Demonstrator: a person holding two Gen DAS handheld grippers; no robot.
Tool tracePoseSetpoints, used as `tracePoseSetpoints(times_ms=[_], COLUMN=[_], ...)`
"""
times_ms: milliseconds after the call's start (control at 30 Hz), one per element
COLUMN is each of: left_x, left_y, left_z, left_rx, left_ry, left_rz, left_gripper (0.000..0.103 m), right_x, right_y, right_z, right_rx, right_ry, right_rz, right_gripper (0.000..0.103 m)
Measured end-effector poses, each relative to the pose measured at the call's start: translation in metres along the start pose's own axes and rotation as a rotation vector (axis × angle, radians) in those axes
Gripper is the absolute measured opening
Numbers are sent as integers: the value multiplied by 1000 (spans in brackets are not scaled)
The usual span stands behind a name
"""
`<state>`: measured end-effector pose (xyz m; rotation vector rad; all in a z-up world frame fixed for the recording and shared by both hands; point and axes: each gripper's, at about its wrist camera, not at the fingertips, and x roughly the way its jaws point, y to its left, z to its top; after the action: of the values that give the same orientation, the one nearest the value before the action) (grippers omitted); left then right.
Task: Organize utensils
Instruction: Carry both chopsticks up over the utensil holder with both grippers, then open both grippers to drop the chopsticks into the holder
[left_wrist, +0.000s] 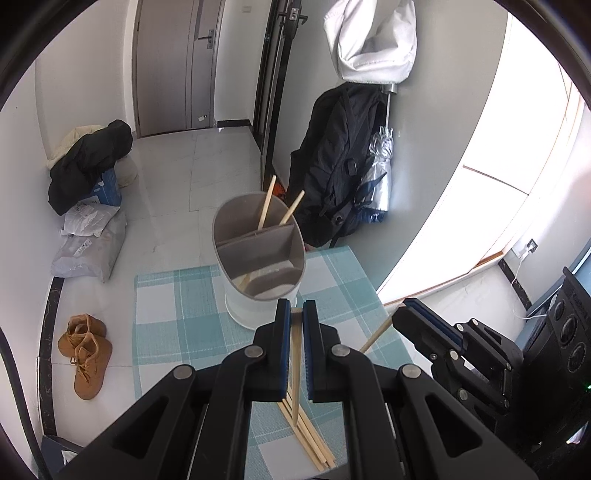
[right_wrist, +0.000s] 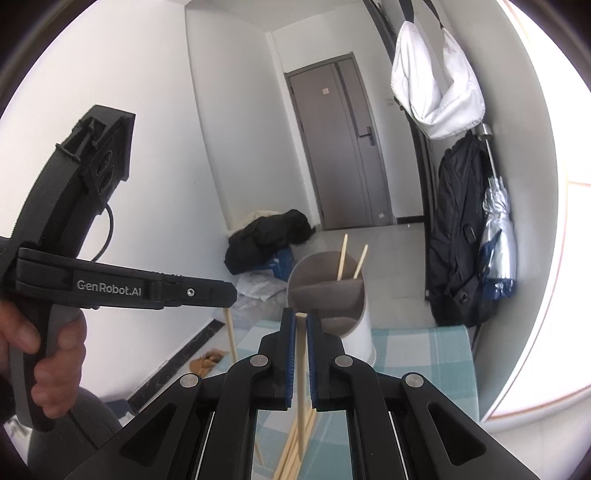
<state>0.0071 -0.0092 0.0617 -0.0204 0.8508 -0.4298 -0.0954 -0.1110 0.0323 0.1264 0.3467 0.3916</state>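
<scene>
A white utensil holder (left_wrist: 258, 254) with grey dividers stands on the checked tablecloth (left_wrist: 177, 310); two wooden chopsticks (left_wrist: 266, 203) lean in its far compartment. It also shows in the right wrist view (right_wrist: 332, 295). My left gripper (left_wrist: 296, 314) is shut on a chopstick (left_wrist: 295, 365), held above a loose pile of chopsticks (left_wrist: 310, 439) on the cloth. My right gripper (right_wrist: 301, 325) is shut on another chopstick (right_wrist: 301, 369). It shows at the right of the left view (left_wrist: 406, 314); the left gripper shows at the left of the right view (right_wrist: 221, 293).
The small table stands against a grey wall. A black backpack (left_wrist: 332, 166) and a silver umbrella (left_wrist: 380, 173) hang just behind the holder. On the floor lie brown boots (left_wrist: 86, 350), parcels (left_wrist: 88, 243) and a black jacket (left_wrist: 88, 158).
</scene>
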Motion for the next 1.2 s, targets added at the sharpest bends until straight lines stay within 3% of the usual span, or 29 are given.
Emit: tracePoseSetpoints(times_ms=[500, 733, 1200], left_x=[-19, -13, 31], left_y=[25, 41, 57], left_z=[102, 142, 162], left_rx=[-49, -67, -17], left_ry=[-103, -153, -152], left_rz=[-55, -54, 5], left_gripper=[3, 3, 3], right_x=[34, 66, 121], right_y=[-12, -21, -62], right_z=[113, 156, 167], right_rx=[-17, -25, 82], right_ry=[-59, -69, -74], right_rz=[43, -4, -75], right_gripper=[5, 5, 5])
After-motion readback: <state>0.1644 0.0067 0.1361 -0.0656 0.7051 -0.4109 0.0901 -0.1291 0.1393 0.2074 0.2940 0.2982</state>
